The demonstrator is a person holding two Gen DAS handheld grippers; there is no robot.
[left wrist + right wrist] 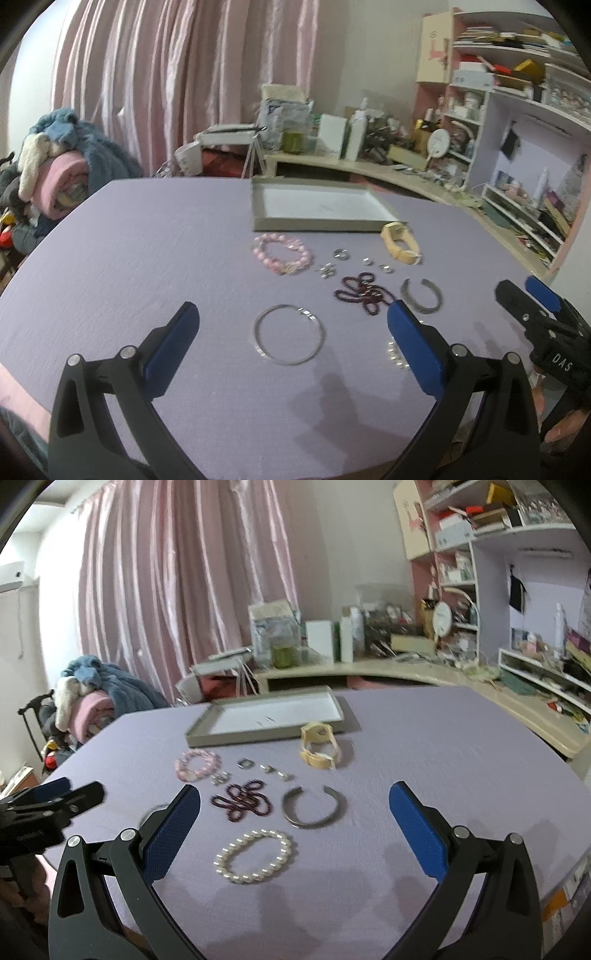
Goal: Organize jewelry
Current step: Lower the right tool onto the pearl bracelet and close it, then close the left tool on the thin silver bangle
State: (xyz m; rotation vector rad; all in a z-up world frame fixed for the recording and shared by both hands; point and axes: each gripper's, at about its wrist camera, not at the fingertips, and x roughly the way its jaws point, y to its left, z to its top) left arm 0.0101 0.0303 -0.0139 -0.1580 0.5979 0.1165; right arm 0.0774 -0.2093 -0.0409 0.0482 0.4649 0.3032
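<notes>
Two hand-held grippers hover over a table (424,738) covered in a lilac cloth, jewelry spread between them and a shallow grey tray (266,734) at the far side; the left gripper (291,325) has its blue-padded jaws spread wide and holds nothing, a thin silver bangle (290,334) lying flat on the cloth between its fingers; the right gripper (293,805) is likewise wide open and empty, a white pearl bracelet (254,856) resting on the cloth between its fingers and an open grey cuff (314,806) just beyond; a string of dark red beads (242,801) lies bunched beside the cuff, with a pink bead bracelet (197,764) further back and to the left; a cream-coloured watch (319,746) sits on its side just in front of the tray's near right corner, touching or nearly touching its rim; several small silver pieces (264,768), probably rings and earrings though too blurred to be sure, are scattered between the pink bracelet and the watch; the tray's white floor shows only a few tiny marks; pink curtains (184,590), a heap of blankets (92,694) and crowded shelves (517,572) fill the room behind
</notes>
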